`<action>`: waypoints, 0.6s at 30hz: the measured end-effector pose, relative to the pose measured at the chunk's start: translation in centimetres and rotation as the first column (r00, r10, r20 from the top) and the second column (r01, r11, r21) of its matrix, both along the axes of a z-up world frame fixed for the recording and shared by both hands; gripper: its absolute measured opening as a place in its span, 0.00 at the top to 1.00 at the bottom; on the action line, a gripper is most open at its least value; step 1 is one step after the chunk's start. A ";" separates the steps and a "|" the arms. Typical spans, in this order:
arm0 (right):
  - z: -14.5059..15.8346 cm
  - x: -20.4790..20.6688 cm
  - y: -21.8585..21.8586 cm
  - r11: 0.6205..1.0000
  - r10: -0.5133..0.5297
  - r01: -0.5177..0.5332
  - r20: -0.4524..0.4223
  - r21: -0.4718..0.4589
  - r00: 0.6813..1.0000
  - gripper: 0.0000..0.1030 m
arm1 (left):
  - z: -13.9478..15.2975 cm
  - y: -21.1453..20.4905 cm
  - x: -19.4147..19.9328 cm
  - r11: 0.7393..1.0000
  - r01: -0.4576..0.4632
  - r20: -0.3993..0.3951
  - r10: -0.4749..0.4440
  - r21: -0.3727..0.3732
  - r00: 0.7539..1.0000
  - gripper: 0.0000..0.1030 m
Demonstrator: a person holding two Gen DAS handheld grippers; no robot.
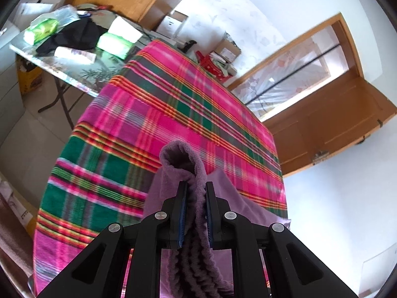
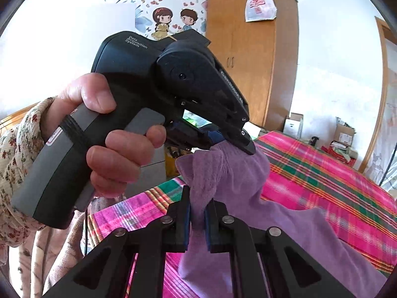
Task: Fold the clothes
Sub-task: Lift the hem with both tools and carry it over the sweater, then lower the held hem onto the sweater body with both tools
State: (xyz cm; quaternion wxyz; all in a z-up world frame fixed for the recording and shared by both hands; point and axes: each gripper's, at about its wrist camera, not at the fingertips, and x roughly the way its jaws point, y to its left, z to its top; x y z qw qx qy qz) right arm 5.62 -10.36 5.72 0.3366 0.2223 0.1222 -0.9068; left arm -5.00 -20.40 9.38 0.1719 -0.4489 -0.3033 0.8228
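A purple fleece garment [image 1: 191, 168] is lifted above a bed with a pink and green plaid blanket [image 1: 158, 104]. My left gripper [image 1: 196, 186] is shut on a bunched ribbed edge of it. In the right wrist view my right gripper [image 2: 197, 198] is shut on another edge of the purple garment [image 2: 248, 188], which hangs down over the plaid blanket [image 2: 322, 173]. The left gripper [image 2: 238, 139] shows there too, held by a hand [image 2: 111, 146] in a floral sleeve, clamping the cloth just above and close to the right one.
A folding table [image 1: 82, 67] beyond the bed carries black cloth, a tube and green packets. Cardboard boxes [image 1: 225, 49] sit by the wall near a wooden door [image 1: 330, 121]. A wooden wardrobe [image 2: 250, 57] stands behind the bed with a plastic bag hanging on it.
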 end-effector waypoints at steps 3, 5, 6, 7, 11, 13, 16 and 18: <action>0.3 0.2 1.7 1.000 -0.024 0.023 -0.005 -0.015 1.000 0.91 | 0.4 1.8 -0.2 1.000 0.029 -0.007 -0.029 -0.008 1.000 0.86; 0.6 0.7 2.6 0.999 -0.039 0.039 -0.007 -0.023 0.999 0.91 | 0.6 2.6 -0.4 0.999 0.041 -0.005 -0.041 -0.012 0.999 0.86; 0.7 0.9 2.9 0.999 -0.046 0.046 -0.007 -0.027 0.999 0.91 | 0.7 3.0 -0.5 0.999 0.047 -0.004 -0.047 -0.015 0.999 0.86; 0.8 1.0 3.3 0.998 -0.053 0.053 -0.006 -0.031 0.999 0.91 | 0.7 3.5 -0.6 0.998 0.053 -0.003 -0.054 -0.019 0.999 0.86; 1.7 3.2 4.5 0.996 -0.075 0.074 -0.007 -0.045 0.997 0.91 | 0.9 5.0 -0.9 0.997 0.072 -0.003 -0.072 -0.023 0.997 0.86; 1.9 3.4 5.0 0.995 -0.083 0.083 -0.007 -0.055 0.997 0.91 | 1.0 5.7 -1.0 0.997 0.079 -0.002 -0.079 -0.027 0.997 0.86; 2.0 2.9 6.1 0.993 -0.103 0.102 -0.005 -0.066 0.995 0.91 | 1.2 6.7 -1.1 0.996 0.088 -0.002 -0.088 -0.033 0.996 0.86; 2.4 3.6 6.6 0.991 -0.112 0.111 -0.007 -0.069 0.994 0.91 | 1.2 7.6 -1.2 0.995 0.097 -0.001 -0.097 -0.026 0.995 0.86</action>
